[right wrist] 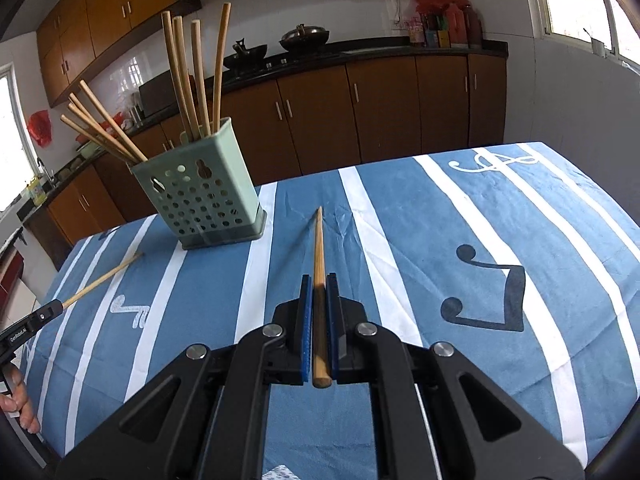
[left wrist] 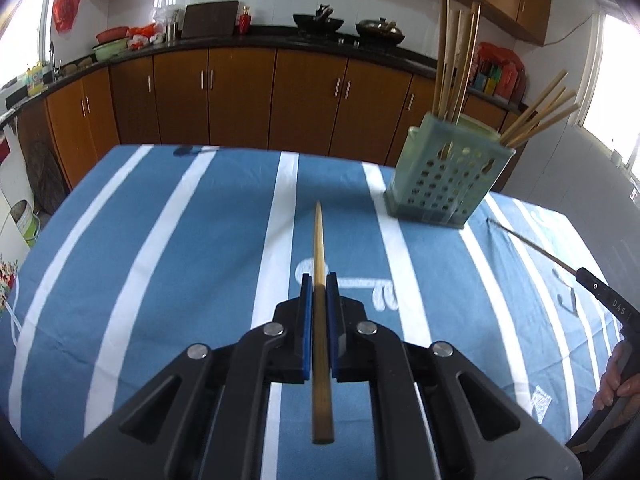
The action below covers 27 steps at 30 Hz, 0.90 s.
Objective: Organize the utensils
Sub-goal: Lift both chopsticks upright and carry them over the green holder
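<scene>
Item: left tongs [left wrist: 319, 280], blue pads closed tight on a single wooden chopstick [left wrist: 319, 240] that runs lengthwise between them, thin tip forward, blunt end back toward the camera. Held clear above the tabletop [left wrist: 180, 240], which carries a blue cloth with white stripes.

Item: right tongs [right wrist: 319, 282], likewise closed on a second chopstick [right wrist: 319, 240], tip forward, butt end showing just behind the pads.

Item: pale green perforated holder [left wrist: 444, 168], upright on the cloth near the far edge. Two groups of chopsticks stand in it: one bunch nearly upright [left wrist: 456, 60], one bunch leaning outward [left wrist: 538, 114].

Left wrist view only: the right tongs enter at the right border as a dark finger with its chopstick's thin end pointing toward the holder's base; part of a hand [left wrist: 618, 380] on the grip below it; a sink and bowls along the left counter.

Right wrist view only: the left tongs at the left border with their chopstick angled toward the holder; fingers [right wrist: 18, 400] at the lower left corner; black musical-note print [right wrist: 486, 292] on the cloth; bottles beside a window on the far counter.
</scene>
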Tool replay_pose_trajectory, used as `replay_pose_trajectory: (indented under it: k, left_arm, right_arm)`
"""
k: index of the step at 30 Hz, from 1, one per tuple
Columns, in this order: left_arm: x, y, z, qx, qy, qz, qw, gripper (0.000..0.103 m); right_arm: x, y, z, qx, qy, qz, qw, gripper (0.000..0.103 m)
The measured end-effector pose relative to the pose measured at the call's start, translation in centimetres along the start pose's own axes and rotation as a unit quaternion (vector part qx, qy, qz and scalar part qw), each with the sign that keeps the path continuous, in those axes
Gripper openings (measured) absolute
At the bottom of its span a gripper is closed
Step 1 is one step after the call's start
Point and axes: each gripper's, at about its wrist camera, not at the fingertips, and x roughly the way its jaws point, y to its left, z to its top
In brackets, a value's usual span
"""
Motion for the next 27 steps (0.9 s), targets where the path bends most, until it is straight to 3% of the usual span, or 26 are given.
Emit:
replay_pose_trajectory:
  k: [15,27]
  left_arm:
    - [-3.9,-0.5,3.6,-0.015,-0.070,-0.010,0.9974,0.008]
    - [-8.3,-4.0,8.9,0.015,-0.132,-0.065,0.9890,0.007]
  right_arm:
    - [-2.9,-0.3,2.6,0.013,-0.055,0.017,0.998,0.007]
    - [-7.6,2.5,9.1,0.003,-0.131,0.087,0.988,0.007]
